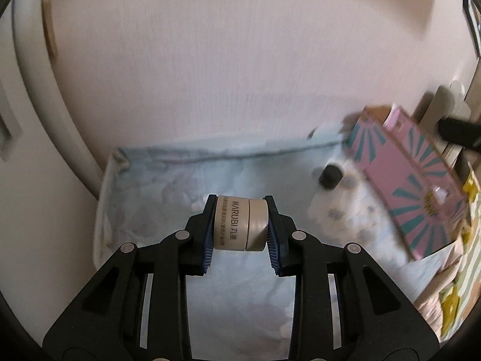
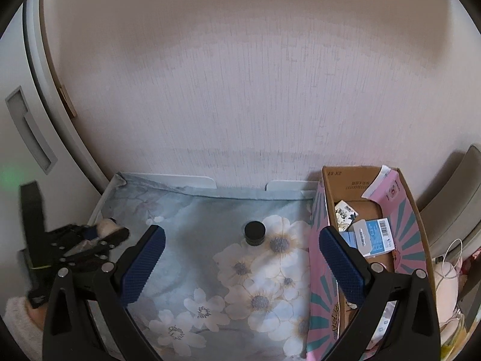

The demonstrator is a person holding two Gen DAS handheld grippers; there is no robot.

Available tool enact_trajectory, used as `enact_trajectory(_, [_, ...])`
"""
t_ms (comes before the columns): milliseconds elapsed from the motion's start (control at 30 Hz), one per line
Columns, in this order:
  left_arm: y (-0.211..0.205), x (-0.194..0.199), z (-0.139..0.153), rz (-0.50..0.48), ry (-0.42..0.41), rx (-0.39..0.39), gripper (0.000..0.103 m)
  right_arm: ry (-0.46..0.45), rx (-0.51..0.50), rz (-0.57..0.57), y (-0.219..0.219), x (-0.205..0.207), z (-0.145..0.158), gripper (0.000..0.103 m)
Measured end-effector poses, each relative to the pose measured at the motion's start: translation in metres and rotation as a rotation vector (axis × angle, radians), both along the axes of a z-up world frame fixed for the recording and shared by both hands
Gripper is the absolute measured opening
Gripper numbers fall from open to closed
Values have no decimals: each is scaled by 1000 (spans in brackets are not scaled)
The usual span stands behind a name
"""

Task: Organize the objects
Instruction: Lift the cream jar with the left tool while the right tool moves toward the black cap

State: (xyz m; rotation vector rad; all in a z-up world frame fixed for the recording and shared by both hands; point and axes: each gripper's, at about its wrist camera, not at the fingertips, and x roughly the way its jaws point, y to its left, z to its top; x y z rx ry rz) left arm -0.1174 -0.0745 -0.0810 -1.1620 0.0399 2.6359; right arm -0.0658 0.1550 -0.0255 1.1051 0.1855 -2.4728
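My left gripper [image 1: 241, 224] is shut on a beige MARUBI cream jar [image 1: 240, 222], held sideways above the floral cloth [image 1: 168, 192]. From the right wrist view the left gripper [image 2: 102, 234] is at the far left with the jar [image 2: 106, 227] between its fingers. My right gripper [image 2: 242, 258] is open and empty above the cloth [image 2: 210, 258]. A small black-capped jar [image 2: 254, 232] stands on the cloth ahead of it, and also shows in the left wrist view [image 1: 330, 176]. A pink and teal cardboard box [image 2: 404, 216] stands at the right, open, with several small packets inside; it also shows blurred in the left wrist view [image 1: 412, 180].
A wall [image 2: 240, 90] rises behind the cloth. A white cabinet door with a recessed handle [image 2: 30, 132] is at the left. A pale round object with a wire loop [image 2: 448, 279] lies right of the box.
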Motion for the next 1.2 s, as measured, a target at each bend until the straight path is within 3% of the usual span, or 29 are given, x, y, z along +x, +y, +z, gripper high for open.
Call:
enact_trajectory(267, [-9,28,63,63,70,30,26,25,-15,19,4,6,19,102])
enact_trajectory(700, [-20,46,82,117,108,40,26,36,-10,54,-1,-1,17,102])
enact_trajectory(1000, [-32,60,81,189,104,47,26,-38,57,102,-24,-34,-40,101])
enact_trajectory(1200, [-38,67,71,247,82,49,27,-110,127,141,-36,-57,-97,89])
